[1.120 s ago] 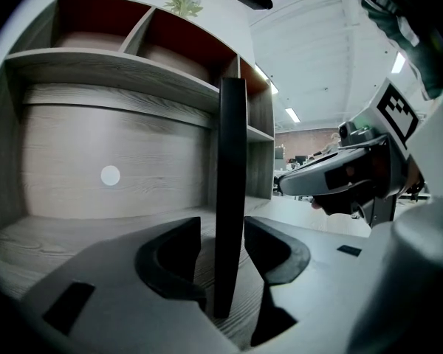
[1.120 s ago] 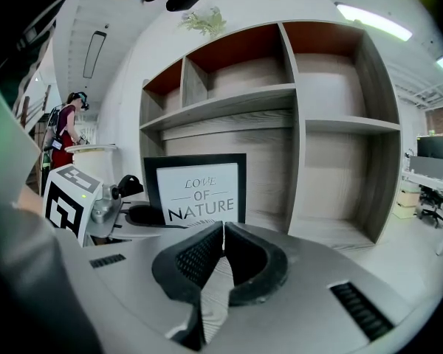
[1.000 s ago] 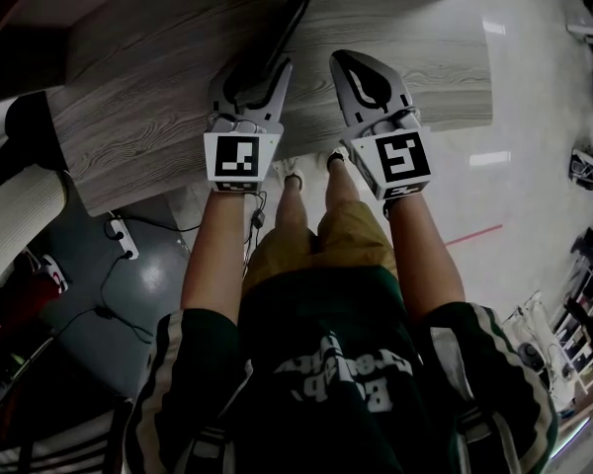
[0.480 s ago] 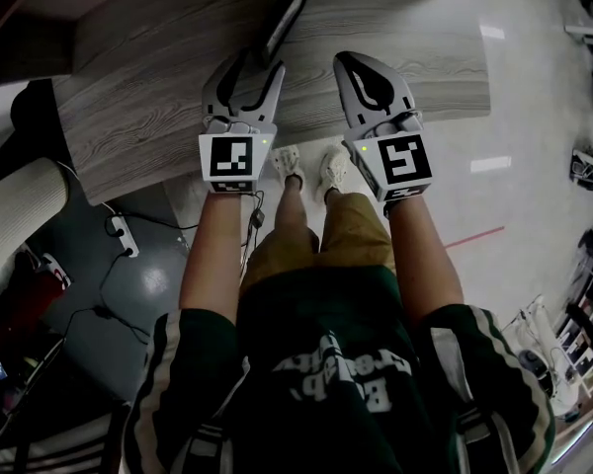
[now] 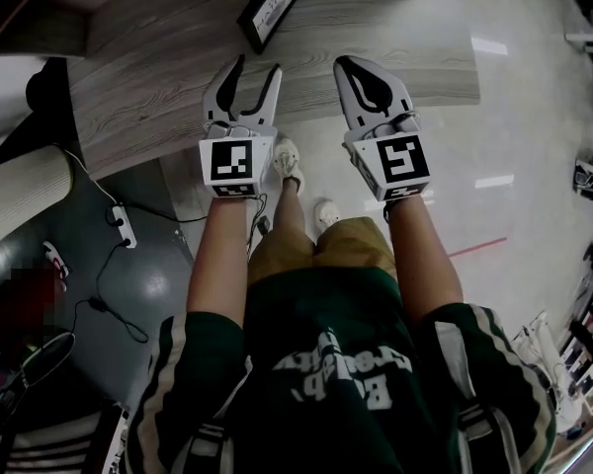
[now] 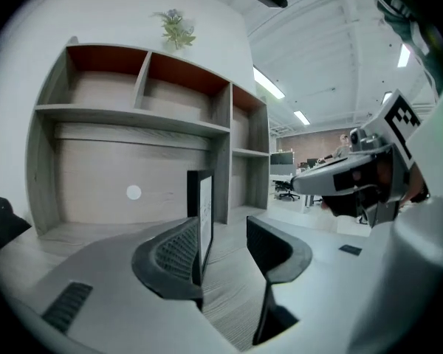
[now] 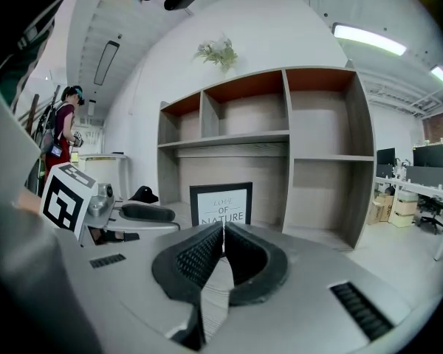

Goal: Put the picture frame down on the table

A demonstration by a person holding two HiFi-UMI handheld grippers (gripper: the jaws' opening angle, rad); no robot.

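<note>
Grey wood table (image 5: 158,77), shelf (image 7: 288,124) behind. Frame (image 5: 270,6) upright on table, print facing outward for display; placement judged done. Left gripper (image 5: 258,65) at frame's 6 o'clock, jaws wide apart, empty, clear of frame. Right gripper (image 5: 346,62) at 3 o'clock of left, jaws together, empty. No obstruction between; plant (image 7: 220,51) atop shelf.

The worktop (image 5: 158,97) is grey wood-grain, matt and streaked. The picture frame (image 5: 270,8) has a smooth black moulding round a white paper print. The left gripper (image 5: 258,64) and right gripper (image 5: 344,62) are smooth pale-grey plastic, and their pads (image 7: 198,255) are black and finely ribbed. The floor (image 5: 514,117) is glossy and mirrors the lights.
</note>
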